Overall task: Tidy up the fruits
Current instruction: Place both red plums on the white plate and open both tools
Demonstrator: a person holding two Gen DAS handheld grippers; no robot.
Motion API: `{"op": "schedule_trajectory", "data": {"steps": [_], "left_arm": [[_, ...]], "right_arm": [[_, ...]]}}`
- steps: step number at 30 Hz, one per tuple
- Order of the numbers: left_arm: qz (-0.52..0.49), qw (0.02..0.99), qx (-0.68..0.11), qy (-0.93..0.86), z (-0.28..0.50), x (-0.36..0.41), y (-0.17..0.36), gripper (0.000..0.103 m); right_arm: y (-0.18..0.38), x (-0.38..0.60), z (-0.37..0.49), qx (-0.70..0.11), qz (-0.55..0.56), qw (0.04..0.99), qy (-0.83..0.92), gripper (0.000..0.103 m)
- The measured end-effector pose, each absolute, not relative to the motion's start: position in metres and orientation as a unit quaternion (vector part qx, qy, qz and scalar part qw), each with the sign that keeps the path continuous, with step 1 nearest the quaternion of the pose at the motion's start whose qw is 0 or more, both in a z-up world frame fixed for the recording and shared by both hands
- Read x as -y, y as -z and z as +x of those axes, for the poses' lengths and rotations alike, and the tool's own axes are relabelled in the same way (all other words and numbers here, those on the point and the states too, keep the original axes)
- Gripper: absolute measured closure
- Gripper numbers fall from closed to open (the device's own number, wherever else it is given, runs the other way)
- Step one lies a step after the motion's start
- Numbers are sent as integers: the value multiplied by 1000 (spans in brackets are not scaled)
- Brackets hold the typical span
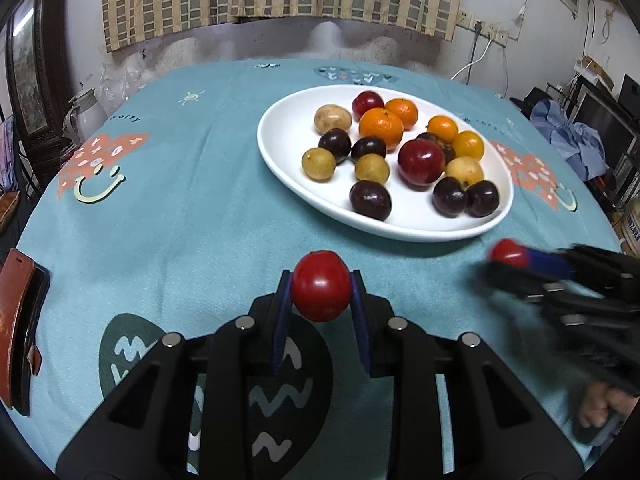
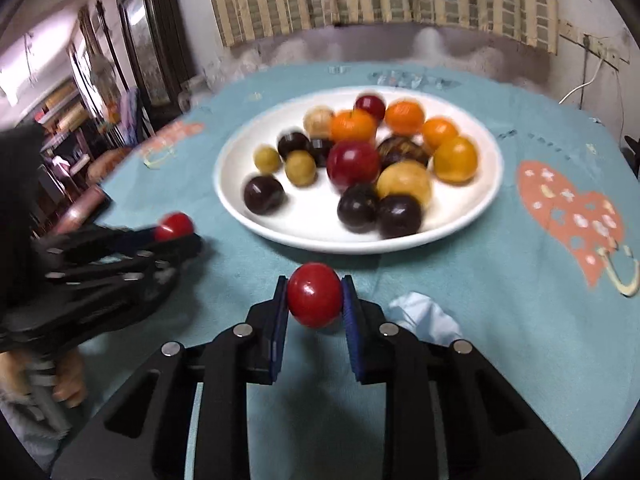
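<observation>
- Far left on the bench (image 1: 192, 208), a brown leather case (image 1: 20, 332) lies flat — apart from the fruit work.
- The left gripper (image 1: 321, 294) is clamped on a red fruit (image 1: 321, 292), held above the cloth short of the white plate (image 1: 288, 136).
- The plate already carries many fruits: oranges, dark plums, yellow ones, red ones, apparently unsorted.
- The right gripper (image 2: 315, 298) pinches a second red fruit (image 2: 315, 295); its view is blurred, so perhaps it is moving.
- By my reading the task is midway — two fruits in hand, both yet to be set down.
</observation>
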State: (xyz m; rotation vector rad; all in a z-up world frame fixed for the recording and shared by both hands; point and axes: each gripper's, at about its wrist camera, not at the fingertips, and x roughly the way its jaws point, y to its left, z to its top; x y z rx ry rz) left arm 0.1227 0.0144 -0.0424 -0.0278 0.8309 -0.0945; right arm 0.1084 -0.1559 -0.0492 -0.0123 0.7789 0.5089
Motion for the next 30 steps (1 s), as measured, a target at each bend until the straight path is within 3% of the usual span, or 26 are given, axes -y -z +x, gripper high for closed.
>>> {"op": "schedule_trajectory", "data": {"steps": [14, 24, 30], "left_arm": [[25, 924, -373, 82, 85, 28, 29, 74], [48, 950, -305, 42, 107, 24, -22, 75], [59, 956, -284, 31, 138, 29, -33, 75]], "right_arm": [[58, 193, 70, -376, 23, 897, -233, 77], [-24, 199, 113, -287, -6, 937, -200, 77], [-33, 189, 142, -258, 41, 941, -216, 77]]}}
